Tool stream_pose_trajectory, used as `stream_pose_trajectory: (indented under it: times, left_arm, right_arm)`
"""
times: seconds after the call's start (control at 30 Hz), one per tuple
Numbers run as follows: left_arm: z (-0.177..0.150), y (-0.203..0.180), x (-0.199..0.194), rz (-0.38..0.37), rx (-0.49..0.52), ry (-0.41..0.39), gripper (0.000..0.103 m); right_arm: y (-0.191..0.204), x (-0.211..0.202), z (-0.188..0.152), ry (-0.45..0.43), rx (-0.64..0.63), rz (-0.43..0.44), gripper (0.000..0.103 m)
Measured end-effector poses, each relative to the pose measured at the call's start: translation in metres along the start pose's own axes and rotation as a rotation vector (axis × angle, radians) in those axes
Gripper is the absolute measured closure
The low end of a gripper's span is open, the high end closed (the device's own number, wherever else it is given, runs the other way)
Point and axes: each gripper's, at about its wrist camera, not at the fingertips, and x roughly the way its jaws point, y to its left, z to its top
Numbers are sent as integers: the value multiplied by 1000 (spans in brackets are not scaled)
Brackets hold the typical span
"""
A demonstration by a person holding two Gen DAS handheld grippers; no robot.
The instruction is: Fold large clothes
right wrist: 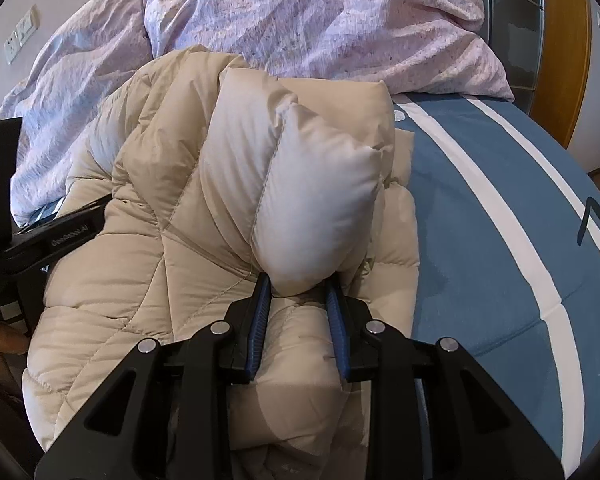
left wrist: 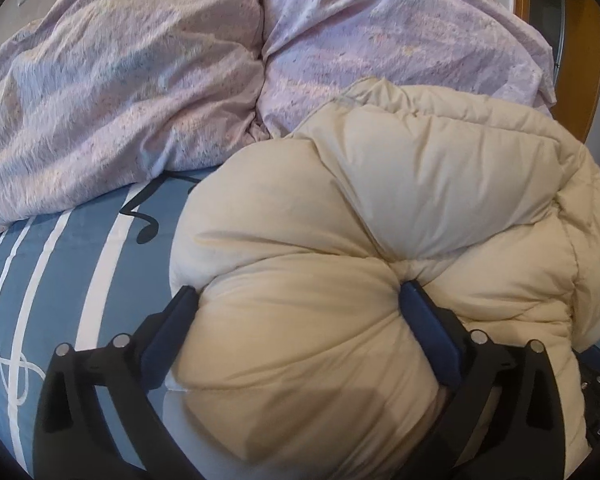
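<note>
Jacket (left wrist: 380, 208) on bed, left hand-held gripper (left wrist: 296, 300) wide, unclenched astride it, right hand-held gripper (right wrist: 298, 284) pinching fold.

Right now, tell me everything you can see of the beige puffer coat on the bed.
The coat is cream-beige, thickly padded, with smooth matte fabric stitched into puffy panels. It lies bunched and partly folded on the blue, white-striped bedsheet, its far edge against the crumpled lilac duvet. The left gripper stands wide around a fat bulge of it, its fingers pressing into the padding. The right gripper pinches a raised puffy fold that stands up above the rest.
</note>
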Motion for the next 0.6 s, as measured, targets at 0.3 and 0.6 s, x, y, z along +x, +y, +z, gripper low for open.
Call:
stream_pose_trajectory:
  times: [0.3,0.6]
  left_arm:
    - [-2,-1,6,16,-2,23,2]
    - [-2,-1,9,25,3,40,2]
  right_arm:
    - [0,1,-1,-13,-10,-8,74]
    - [0,1,-1,-15,-11,-8,74]
